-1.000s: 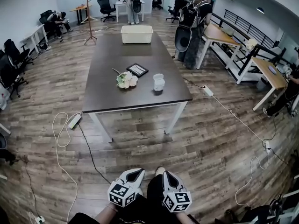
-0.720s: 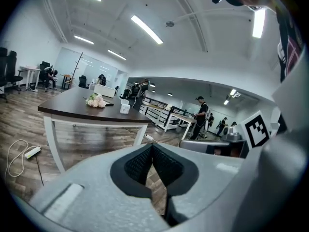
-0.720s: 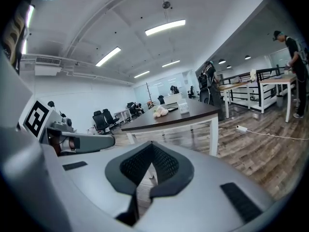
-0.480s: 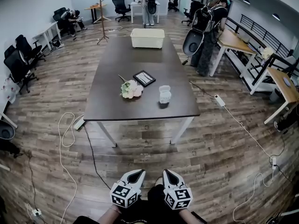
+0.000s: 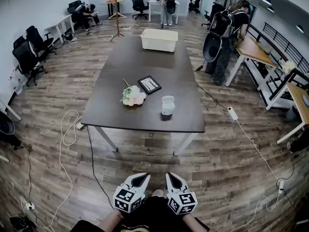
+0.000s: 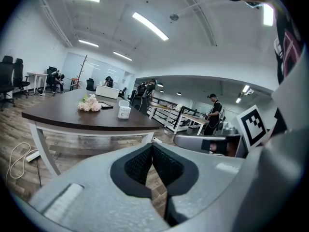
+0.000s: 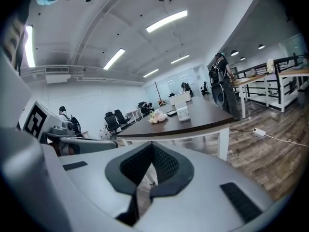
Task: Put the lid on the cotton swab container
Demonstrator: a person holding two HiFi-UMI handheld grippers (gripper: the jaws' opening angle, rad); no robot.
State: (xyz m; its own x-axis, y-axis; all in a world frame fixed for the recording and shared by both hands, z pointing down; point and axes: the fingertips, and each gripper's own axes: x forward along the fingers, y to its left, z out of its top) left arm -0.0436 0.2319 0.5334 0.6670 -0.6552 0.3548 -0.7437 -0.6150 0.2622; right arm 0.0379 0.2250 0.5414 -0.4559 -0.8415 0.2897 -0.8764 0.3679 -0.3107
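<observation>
The cotton swab container (image 5: 167, 105), small and translucent white, stands near the front right of a long dark table (image 5: 111, 115). From this distance I cannot make out a separate lid. It also shows far off in the left gripper view as the container (image 6: 124, 111) and in the right gripper view as the container (image 7: 182, 113). My left gripper (image 5: 140, 179) and right gripper (image 5: 173, 177) hang side by side low in front of me, over the wooden floor and well short of the table. Both are shut with nothing between the jaws.
On the table lie a bunch of pale flowers (image 5: 132, 96), a black framed card (image 5: 149, 84) and a white basket (image 5: 159, 39) at the far end. Cables (image 5: 65, 134) and a power strip (image 5: 232, 113) lie on the floor. A person with a backpack (image 5: 223, 30) stands right of the table.
The view has shifted, so the table now sits more centred and slightly nearer. Both grippers stay shut and low, in the same place relative to me.
</observation>
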